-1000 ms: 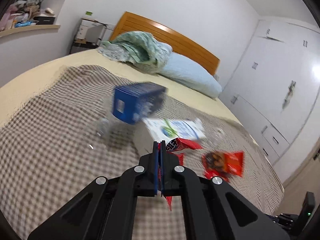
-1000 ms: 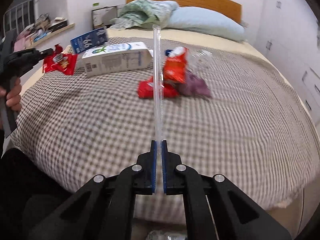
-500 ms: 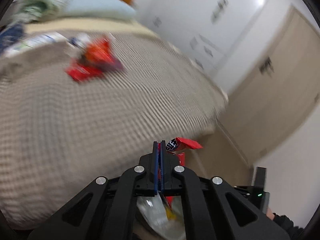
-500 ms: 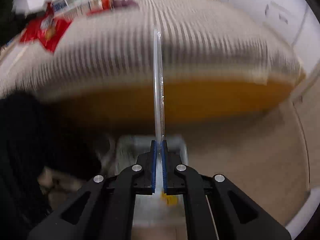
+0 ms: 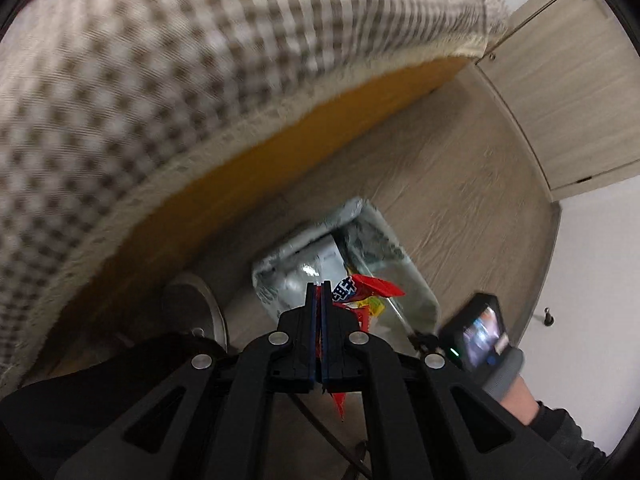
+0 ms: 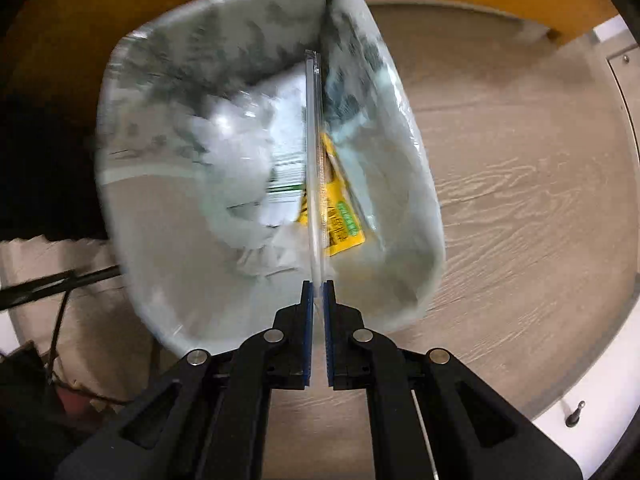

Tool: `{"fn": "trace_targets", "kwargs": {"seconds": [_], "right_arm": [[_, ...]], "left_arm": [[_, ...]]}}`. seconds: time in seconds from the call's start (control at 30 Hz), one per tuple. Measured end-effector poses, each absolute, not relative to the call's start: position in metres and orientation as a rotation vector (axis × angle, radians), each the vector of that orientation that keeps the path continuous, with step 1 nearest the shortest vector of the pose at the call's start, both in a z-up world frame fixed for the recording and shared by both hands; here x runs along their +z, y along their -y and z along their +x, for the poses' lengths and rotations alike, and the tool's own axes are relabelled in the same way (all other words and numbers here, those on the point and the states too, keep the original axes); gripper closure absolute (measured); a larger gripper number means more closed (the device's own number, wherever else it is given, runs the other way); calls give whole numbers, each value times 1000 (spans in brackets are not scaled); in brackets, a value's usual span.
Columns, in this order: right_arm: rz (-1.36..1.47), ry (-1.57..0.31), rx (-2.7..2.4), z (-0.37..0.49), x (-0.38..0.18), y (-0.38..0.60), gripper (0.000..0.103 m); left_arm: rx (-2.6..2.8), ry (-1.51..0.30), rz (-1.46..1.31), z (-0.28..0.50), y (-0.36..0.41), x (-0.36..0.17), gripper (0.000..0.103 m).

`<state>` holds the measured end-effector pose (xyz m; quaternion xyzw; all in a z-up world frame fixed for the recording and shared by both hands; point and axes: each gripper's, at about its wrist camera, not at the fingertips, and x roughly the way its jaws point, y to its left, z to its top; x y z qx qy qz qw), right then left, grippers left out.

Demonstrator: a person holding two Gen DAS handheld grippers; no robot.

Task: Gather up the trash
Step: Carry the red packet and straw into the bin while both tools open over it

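Across the upper left of your left camera's frame you see a brown-and-white checked blanket [image 5: 168,80] hanging over an orange wooden bed frame [image 5: 256,176]. Pale grey wooden floor boards [image 6: 520,184] fill the right side of your right camera's frame. A light wood door [image 5: 576,80] stands at the upper right.

Both tools are aimed downward right now. The left tool [image 5: 319,292] has its blue-padded fingers [image 5: 311,320] pressed flat together, barely any gap between them. The right tool [image 6: 317,292] has its fingers [image 6: 306,320] drawn in too, with a narrow slit left between. From the left camera you can see the person's right hand [image 5: 510,376], grey-gloved, dark sleeve behind it.
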<state>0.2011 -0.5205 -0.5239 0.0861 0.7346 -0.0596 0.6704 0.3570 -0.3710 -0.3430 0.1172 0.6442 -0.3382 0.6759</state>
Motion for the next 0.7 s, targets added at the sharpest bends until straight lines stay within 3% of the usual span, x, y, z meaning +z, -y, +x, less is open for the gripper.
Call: {"fn": "trace_targets", "kwargs": {"seconds": [0.07,0.1,0.13,0.17,0.37,0.6,0.63,0.7], "right_arm": [[181,-1665,-143,212,-533,523,91],[168,-1668,-168,219,-535,525,74],[167,-1668,-184,219,-534,530,48],[178,-1645,-203,220,-530,535,40],[299,-1500,-285,192,-483,563,39],[491,-1441,-431,143,-463,608,39],[495,-1437,-446,137,-458,612,39],[497,-1438,-455,135,-457,616,39]], "left_arm": [[-751,-1489,288,357,381,-359,103],[-745,-1504,303,357,386,-369,103],[-744,-1517,309,355,392,-374,103],[-737,-1540,318,355,398,-383,103],[-726,-1613,556,324,432,-436,103],[-802,-1755,587,288,473,-485,102],[-825,-1758,623,280,479,-491,98],[-846,-1754,709,268,485,-504,41]]}}
